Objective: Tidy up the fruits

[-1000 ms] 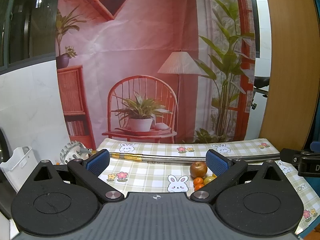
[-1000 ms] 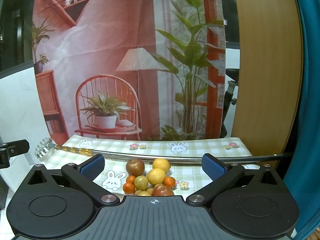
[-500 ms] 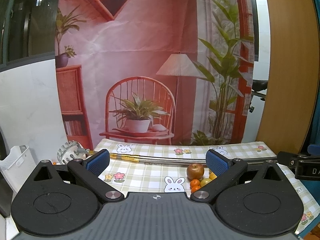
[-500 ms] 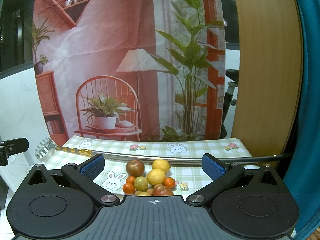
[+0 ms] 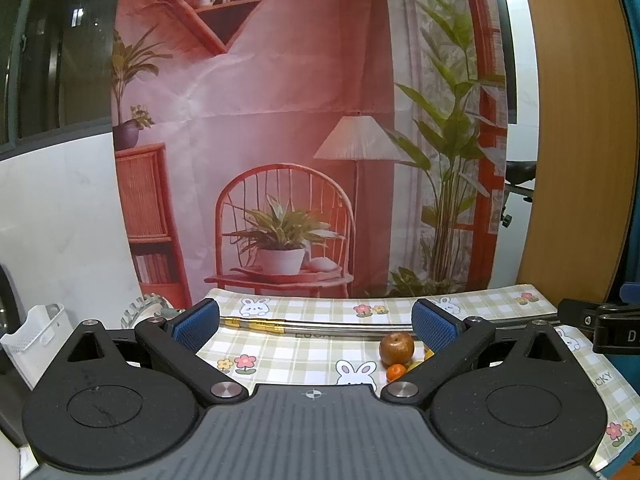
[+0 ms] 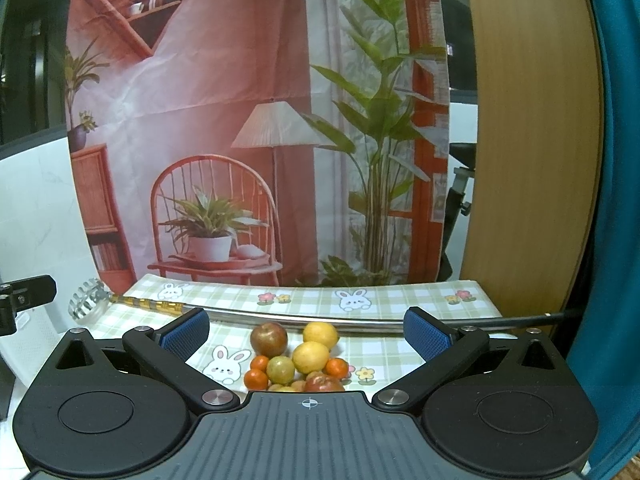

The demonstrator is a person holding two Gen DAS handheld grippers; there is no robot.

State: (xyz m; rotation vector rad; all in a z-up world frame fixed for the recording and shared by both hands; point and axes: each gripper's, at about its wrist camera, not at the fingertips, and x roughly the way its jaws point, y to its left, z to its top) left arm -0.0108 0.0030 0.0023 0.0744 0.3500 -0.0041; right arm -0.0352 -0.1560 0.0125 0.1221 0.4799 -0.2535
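Right gripper [image 6: 306, 332] spread wide, empty, above the table; fruit pile [image 6: 296, 360] sits between its fingers, just short of the metal rod [image 6: 280, 316]. Left gripper [image 5: 316, 326] also released, the pile's red apple [image 5: 396, 348] by its right finger, near the checked tablecloth's [image 5: 304, 352] right edge.

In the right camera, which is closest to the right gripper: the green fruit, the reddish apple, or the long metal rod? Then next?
From the right gripper:
1. Green fruit, front of the pile.
2. Reddish apple, behind it, left side.
3. Metal rod, lying across the cloth behind the fruit.

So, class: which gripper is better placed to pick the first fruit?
Probably the right gripper: open, with the fruit pile centred between its fingers. The left gripper sees it off right.
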